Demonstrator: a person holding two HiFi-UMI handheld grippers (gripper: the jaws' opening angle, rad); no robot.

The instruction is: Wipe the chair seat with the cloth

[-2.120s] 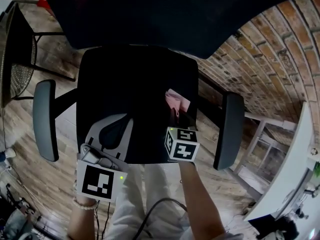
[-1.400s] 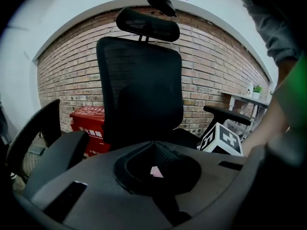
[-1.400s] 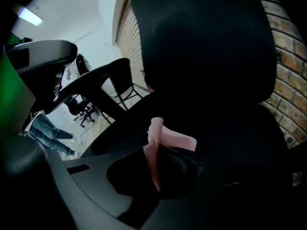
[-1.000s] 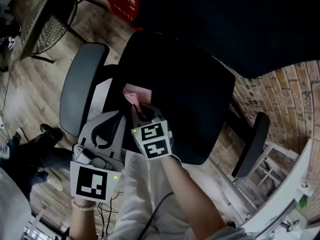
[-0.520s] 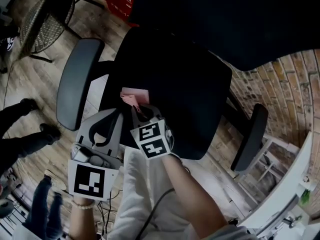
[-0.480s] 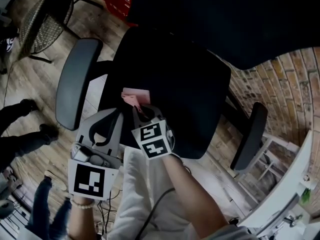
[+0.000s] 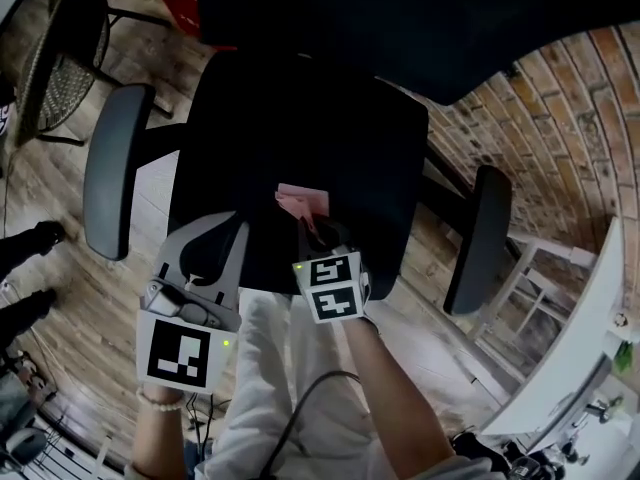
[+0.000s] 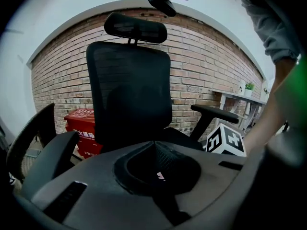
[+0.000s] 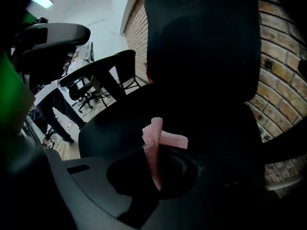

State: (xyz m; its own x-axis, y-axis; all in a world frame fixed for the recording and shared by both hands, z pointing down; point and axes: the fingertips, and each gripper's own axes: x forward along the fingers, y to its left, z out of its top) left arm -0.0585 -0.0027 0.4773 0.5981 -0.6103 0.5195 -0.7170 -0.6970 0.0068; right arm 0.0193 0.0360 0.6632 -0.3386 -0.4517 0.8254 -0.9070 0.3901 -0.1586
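Observation:
The black chair seat (image 7: 300,128) fills the middle of the head view. A small pink cloth (image 7: 300,202) lies against its front middle, and my right gripper (image 7: 310,228) is shut on it, with its marker cube (image 7: 334,288) toward me. In the right gripper view the cloth (image 9: 165,138) stands folded out of the closed jaws over the dark seat (image 9: 192,114). My left gripper (image 7: 222,224) hangs at the seat's front left edge, shut with nothing in it. The left gripper view looks across the seat to the backrest (image 8: 132,95).
Grey armrests flank the seat at left (image 7: 108,168) and right (image 7: 478,238). The tall backrest (image 7: 400,8) overhangs the far side. A red box (image 8: 81,128) and a mesh chair (image 7: 50,58) stand beyond. A brick wall (image 7: 580,108) is at right, and a person's shoes (image 7: 35,238) at left.
My right gripper has slid the cloth to the right along the seat's front, from near the left edge to the middle. The left gripper has stayed at the front left edge.

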